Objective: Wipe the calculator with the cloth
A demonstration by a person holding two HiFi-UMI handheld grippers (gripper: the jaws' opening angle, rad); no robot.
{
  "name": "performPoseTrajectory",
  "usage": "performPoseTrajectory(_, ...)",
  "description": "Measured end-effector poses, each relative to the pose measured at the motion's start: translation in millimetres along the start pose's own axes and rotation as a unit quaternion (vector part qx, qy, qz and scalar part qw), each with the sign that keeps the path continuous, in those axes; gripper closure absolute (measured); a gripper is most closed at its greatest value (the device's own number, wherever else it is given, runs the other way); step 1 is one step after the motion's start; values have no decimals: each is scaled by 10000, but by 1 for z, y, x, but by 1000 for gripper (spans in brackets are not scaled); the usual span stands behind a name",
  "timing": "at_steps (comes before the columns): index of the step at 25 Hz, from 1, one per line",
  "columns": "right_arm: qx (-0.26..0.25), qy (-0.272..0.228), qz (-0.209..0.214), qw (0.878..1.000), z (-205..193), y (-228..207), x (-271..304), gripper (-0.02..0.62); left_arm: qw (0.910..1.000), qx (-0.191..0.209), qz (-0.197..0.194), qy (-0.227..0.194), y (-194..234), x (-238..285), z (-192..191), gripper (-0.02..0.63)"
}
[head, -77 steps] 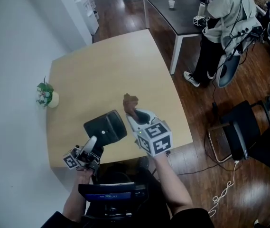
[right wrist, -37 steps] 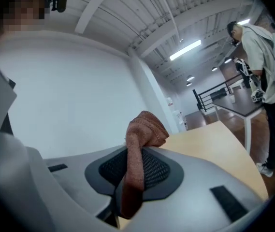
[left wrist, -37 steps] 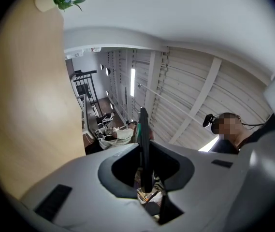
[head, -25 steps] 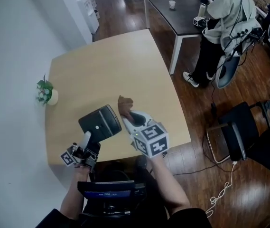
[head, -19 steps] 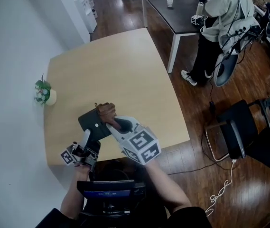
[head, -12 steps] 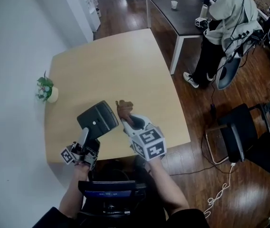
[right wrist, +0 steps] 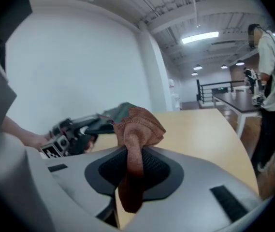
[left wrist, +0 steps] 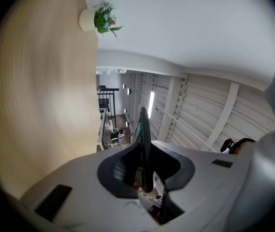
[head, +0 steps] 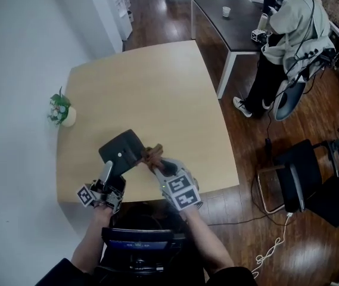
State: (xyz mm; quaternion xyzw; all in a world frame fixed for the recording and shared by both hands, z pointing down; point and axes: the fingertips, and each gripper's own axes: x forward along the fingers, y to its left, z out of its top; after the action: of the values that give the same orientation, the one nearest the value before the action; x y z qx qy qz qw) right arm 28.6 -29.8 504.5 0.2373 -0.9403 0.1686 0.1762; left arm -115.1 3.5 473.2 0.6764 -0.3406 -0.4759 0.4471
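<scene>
My left gripper [head: 111,167] holds the black calculator [head: 121,149] by its near end, tilted above the table's front part. Its jaws have just eased open a little, but the calculator [left wrist: 144,129] still stands edge-on between them, gripped. The right gripper [head: 158,164] is shut on a bunched brown cloth [head: 151,154], which touches the calculator's right edge. In the right gripper view the cloth [right wrist: 137,124] sticks up from the jaws of the right gripper [right wrist: 132,163], with the calculator [right wrist: 106,116] and the left gripper [right wrist: 65,134] just behind it.
The light wooden table [head: 157,82] carries a small potted plant [head: 60,109] at its left edge. A person [head: 288,34] stands at a dark table [head: 223,22] to the back right. A black chair [head: 312,171] stands on the floor at the right.
The cloth swept onto the calculator, drew back to the right, and now lies against its right edge again. Both grippers have sunk toward the table's front edge.
</scene>
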Motion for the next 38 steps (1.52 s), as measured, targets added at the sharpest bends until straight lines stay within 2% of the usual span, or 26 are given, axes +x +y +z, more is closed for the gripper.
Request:
performPoseTrajectory(4,465,539,-546,9960,-44,-46,-8,517,9992,236,321,-34,16,-17,16,531)
performPoseTrajectory(6,575,632,-560,9948,-53,-50,-15,517,9933,886,666,328,25,-18,21,535)
performPoseTrajectory(7,630,665,-555,9943,-56,-51,-17,517,9839,1381,926,660,31,-16,23,535)
performPoseTrajectory(8,685,693,-546,9937,-58,-50,-19,517,9674,1937,1254,1047,40,-15,25,535)
performPoseTrajectory(9,729,723,-541,9932,-60,-49,-20,517,9420,2536,1647,1456,53,-17,29,535)
performPoseTrajectory(10,762,756,-541,9928,-62,-47,-21,517,9073,3161,2047,1870,69,-21,35,537)
performPoseTrajectory(11,793,787,-548,9922,-64,-44,-22,517,8647,3789,2375,2287,86,-25,40,537)
performPoseTrajectory(12,831,822,-567,9915,-66,-40,-22,517,8154,4419,2591,2697,101,-29,44,540)
performPoseTrajectory(14,924,916,-646,9894,-71,-33,-23,517,7035,5645,2662,3400,119,-27,43,535)
performPoseTrajectory(16,1034,1026,-739,9866,-78,-27,-21,517,5894,6614,2372,3987,126,-18,28,540)
performPoseTrajectory(18,1117,1145,-798,9839,-85,-21,-14,517,4896,7247,1812,4497,136,-17,0,538)
performPoseTrajectory(19,1145,1219,-822,9825,-89,-18,-7,517,4513,7438,1493,4698,143,-21,-15,534)
performPoseTrajectory(20,1173,1308,-849,9808,-94,-15,0,517,4239,7550,1235,4848,149,-28,-27,524)
performPoseTrajectory(21,1204,1402,-880,9788,-99,-12,8,517,4098,7584,1078,4953,154,-37,-37,514)
performPoseTrajectory(22,1233,1493,-917,9768,-104,-11,15,517,4086,7546,1013,5033,159,-44,-45,501)
performPoseTrajectory(24,1272,1664,-1001,9727,-117,-12,29,517,4289,7348,981,5162,164,-54,-57,473)
performPoseTrajectory(27,1247,1937,-1148,9663,-137,-19,50,517,4774,6931,855,5332,177,-72,-71,428)
performPoseTrajectory(28,1250,1999,-1213,9642,-141,-21,56,517,5011,6741,839,5362,179,-77,-73,412)
performPoseTrajectory(29,1264,2021,-1277,9627,-142,-23,61,517,5346,6476,854,5362,177,-80,-72,403)
performPoseTrajectory(30,1285,2006,-1339,9619,-141,-25,65,517,5794,6108,887,5322,172,-82,-69,396)
performPoseTrajectory(32,1324,1934,-1466,9610,-135,-29,68,517,6899,5117,965,5029,159,-82,-55,390)
performPoseTrajectory(34,1347,1890,-1591,9596,-130,-34,65,517,8029,3892,1112,4377,149,-79,-31,390)
performPoseTrajectory(35,1351,1884,-1641,9588,-129,-35,62,517,8531,3209,1215,3932,144,-77,-16,390)
performPoseTrajectory(36,1353,1892,-1682,9579,-129,-36,60,517,8934,2537,1327,3463,142,-77,1,387)
performPoseTrajectory(37,1351,1907,-1709,9572,-129,-37,59,517,9210,1940,1443,3055,142,-78,15,387)
performPoseTrajectory(38,1349,1918,-1722,9567,-131,-37,60,517,9361,1481,1566,2780,146,-80,26,387)
